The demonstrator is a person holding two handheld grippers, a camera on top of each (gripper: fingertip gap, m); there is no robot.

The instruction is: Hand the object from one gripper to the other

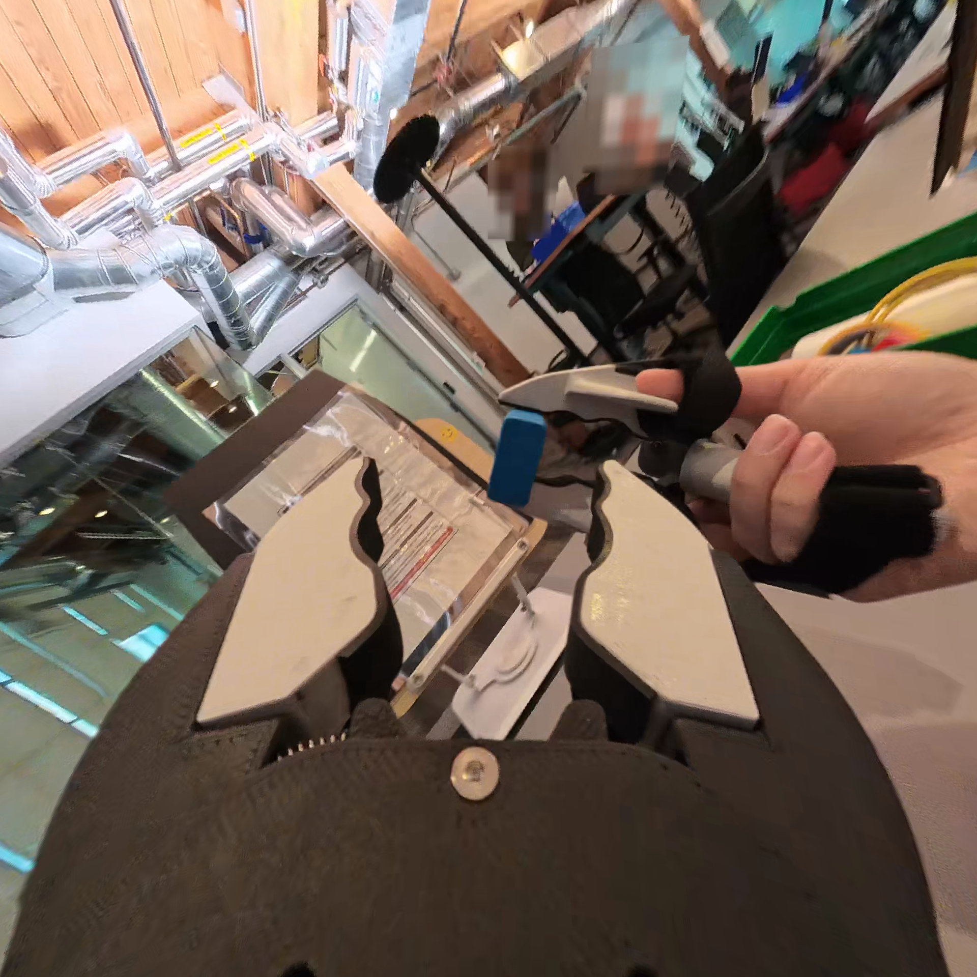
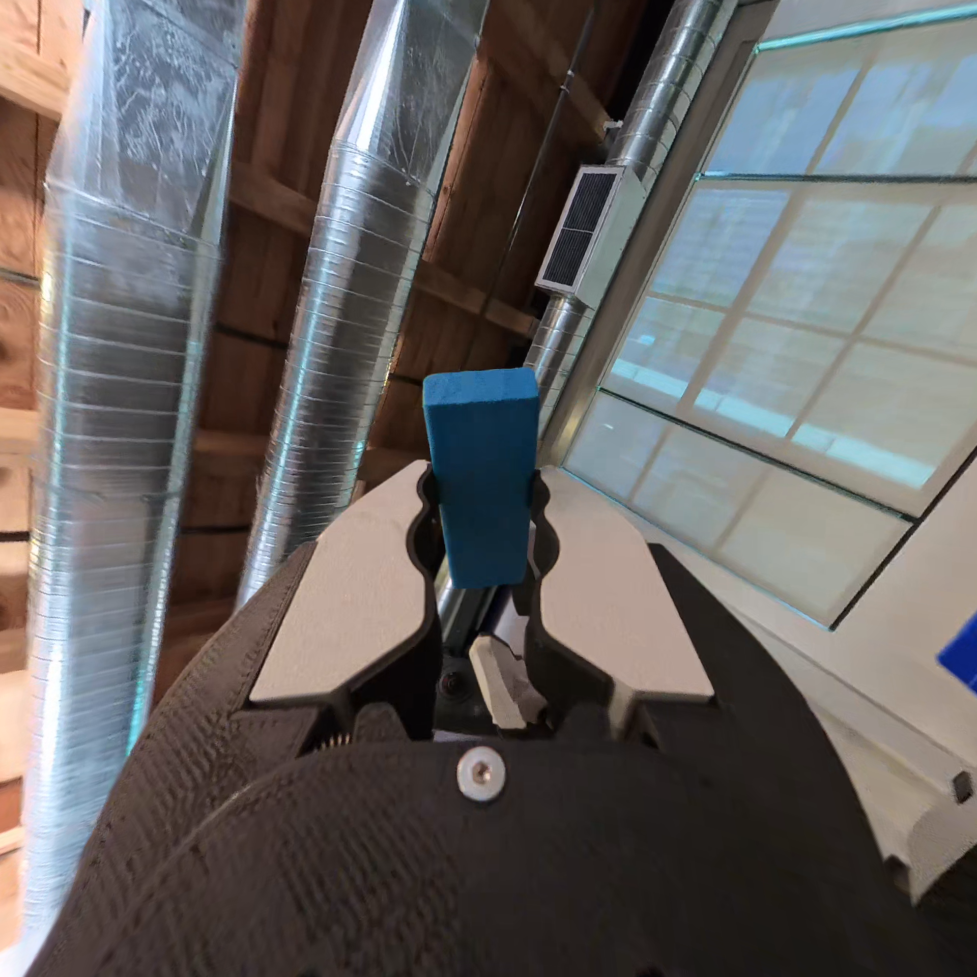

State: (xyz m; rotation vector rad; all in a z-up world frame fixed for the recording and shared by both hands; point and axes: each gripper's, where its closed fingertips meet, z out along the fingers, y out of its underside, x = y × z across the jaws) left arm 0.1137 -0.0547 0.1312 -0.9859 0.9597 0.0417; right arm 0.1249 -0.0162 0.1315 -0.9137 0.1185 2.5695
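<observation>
Left wrist view: I'm keeping my left gripper (image 1: pixel 486 486) with fingers (image 1: pixel 296 597) spread wide apart, nothing between them. Just ahead, the right gripper (image 1: pixel 515 407), held in a hand (image 1: pixel 846 465), is pinching the blue block (image 1: pixel 517 459) by its top end; the block is hanging above the gap between my left fingers, not touching them.

Right wrist view: my right gripper (image 2: pixel 484 494) is clamping the blue block (image 2: pixel 482 476) between both fingers (image 2: pixel 365 587); the block is sticking out past the tips, silver ducts (image 2: pixel 127 317) behind.

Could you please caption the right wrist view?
Right gripper shut on a blue block, held up before silver ducts.
</observation>
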